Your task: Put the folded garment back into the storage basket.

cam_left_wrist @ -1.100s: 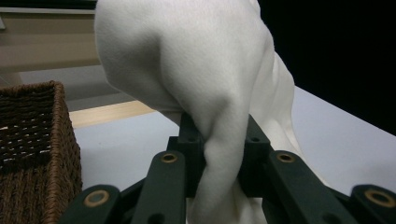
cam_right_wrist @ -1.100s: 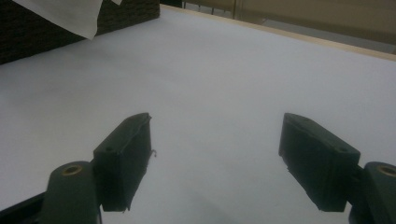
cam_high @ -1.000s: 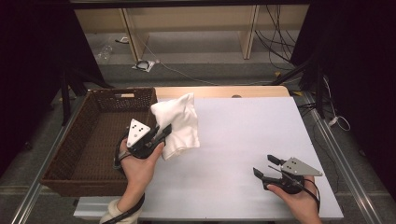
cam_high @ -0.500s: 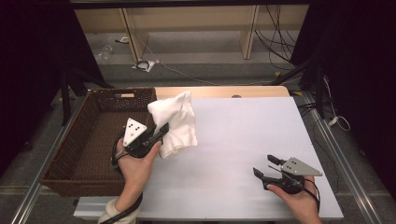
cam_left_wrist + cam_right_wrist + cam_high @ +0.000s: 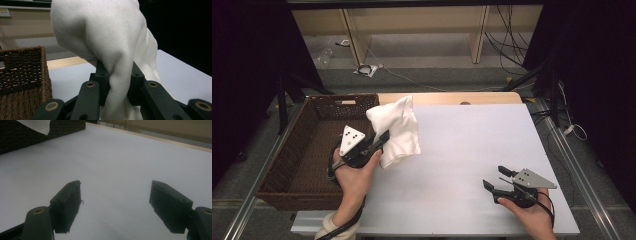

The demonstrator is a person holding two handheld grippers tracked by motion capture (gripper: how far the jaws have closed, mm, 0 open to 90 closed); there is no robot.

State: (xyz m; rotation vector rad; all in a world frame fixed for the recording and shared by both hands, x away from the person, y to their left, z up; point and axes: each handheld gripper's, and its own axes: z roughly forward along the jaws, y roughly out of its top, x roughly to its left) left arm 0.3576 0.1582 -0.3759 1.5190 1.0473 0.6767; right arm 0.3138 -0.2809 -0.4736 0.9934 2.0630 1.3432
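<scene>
From my station the table (image 5: 472, 150) was evenly lit from above — its surroundings fell to black. The white cloth (image 5: 105, 37) stayed bright but soft, and both gripper views blurred at close range — shadows faint.

Table top (image 5: 472, 150): white sheet over a wooden board; bare wood shows along the far edge.
Table frame (image 5: 584, 185): metal rails run along the left and right edges.
Shelf unit (image 5: 412, 25): light wood, open compartments, stands on the floor beyond the far edge of the table.
Floor (image 5: 422, 55): grey, visible under and in front of the shelf unit.
Cables (image 5: 507, 45): black, hang and trail near the far right corner; a pale cable crosses the floor.
Surroundings (image 5: 592, 60): black drapes on the left and right sides.
Light: even, from above; soft shadows on the table top.
</scene>
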